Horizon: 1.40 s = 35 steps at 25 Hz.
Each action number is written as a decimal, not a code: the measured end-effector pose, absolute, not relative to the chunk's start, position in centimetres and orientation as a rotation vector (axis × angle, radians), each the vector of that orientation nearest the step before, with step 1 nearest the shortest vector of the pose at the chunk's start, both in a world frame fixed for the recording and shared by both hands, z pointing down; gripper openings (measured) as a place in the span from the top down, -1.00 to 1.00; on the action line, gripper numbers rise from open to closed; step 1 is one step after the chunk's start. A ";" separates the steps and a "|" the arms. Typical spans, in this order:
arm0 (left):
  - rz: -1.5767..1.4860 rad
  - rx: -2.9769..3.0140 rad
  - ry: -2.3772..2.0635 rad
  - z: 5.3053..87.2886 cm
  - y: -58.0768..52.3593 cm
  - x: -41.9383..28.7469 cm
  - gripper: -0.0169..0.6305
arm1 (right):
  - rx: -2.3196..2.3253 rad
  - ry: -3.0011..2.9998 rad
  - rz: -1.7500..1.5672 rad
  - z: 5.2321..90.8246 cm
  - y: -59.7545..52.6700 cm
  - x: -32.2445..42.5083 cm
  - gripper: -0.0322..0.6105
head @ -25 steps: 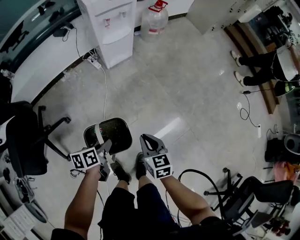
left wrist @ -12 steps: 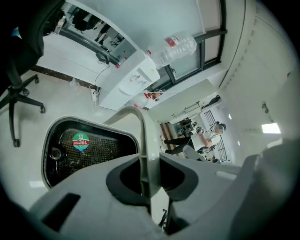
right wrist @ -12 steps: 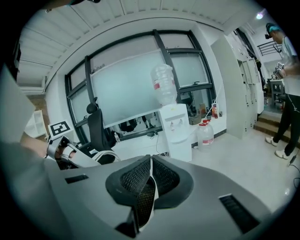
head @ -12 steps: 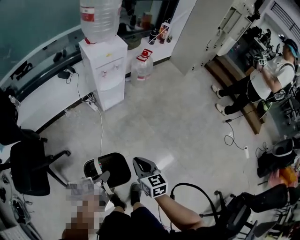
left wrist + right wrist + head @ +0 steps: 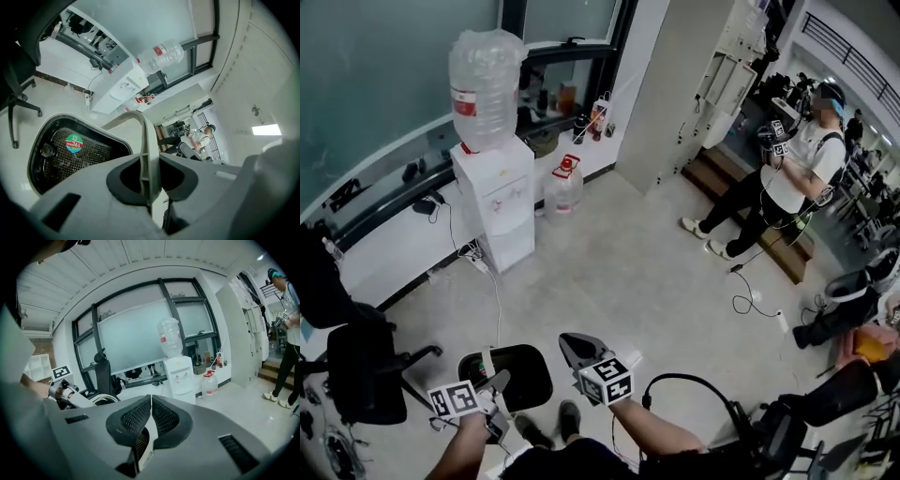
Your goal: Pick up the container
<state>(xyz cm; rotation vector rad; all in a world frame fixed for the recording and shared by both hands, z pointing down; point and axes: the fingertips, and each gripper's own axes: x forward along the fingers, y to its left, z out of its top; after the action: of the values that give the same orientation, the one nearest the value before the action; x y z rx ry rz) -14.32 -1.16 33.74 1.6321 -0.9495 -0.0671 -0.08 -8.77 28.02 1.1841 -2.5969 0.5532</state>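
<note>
The container [image 5: 523,373] is a black tub with a white bail handle [image 5: 144,140], hanging low in front of the person's legs in the head view. My left gripper [image 5: 495,384] is shut on that handle; in the left gripper view the thin white strip runs straight between the pads [image 5: 123,177]. The tub's mesh bottom with a round green sticker [image 5: 73,143] shows at that view's left. My right gripper [image 5: 574,347] hovers just right of the tub, shut with nothing in it; its ribbed pads [image 5: 138,417] meet.
A white water dispenser [image 5: 495,206] with a spare bottle [image 5: 563,187] beside it stands ahead on the left. A black office chair [image 5: 358,367] is at left, another chair [image 5: 773,433] and cables [image 5: 748,302] at right. A person [image 5: 780,178] stands at far right.
The head view has tilted up from the floor to the room, so both grippers sit lower in the picture. The left gripper holds the container's handle throughout; the right stays shut.
</note>
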 end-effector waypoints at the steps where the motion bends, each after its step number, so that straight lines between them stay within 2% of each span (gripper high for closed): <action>1: -0.074 1.633 -0.956 33.0 -1.0 -14.6 0.78 | 1.188 -2.600 0.548 27.3 -8.8 0.1 0.86; 17: -0.231 1.711 -0.923 23.5 -0.7 -14.8 0.79 | 1.171 -2.712 0.391 15.6 -7.6 -0.3 0.87; 35: -0.232 1.753 -0.902 20.0 -0.4 -14.3 0.79 | 1.357 -2.726 0.380 12.4 -9.2 2.6 0.87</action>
<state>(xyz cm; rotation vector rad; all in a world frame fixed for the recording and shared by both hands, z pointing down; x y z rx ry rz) -14.27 -0.42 20.04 1.7533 -0.9018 -0.2319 2.61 -9.15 12.42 1.3569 -2.7255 0.3798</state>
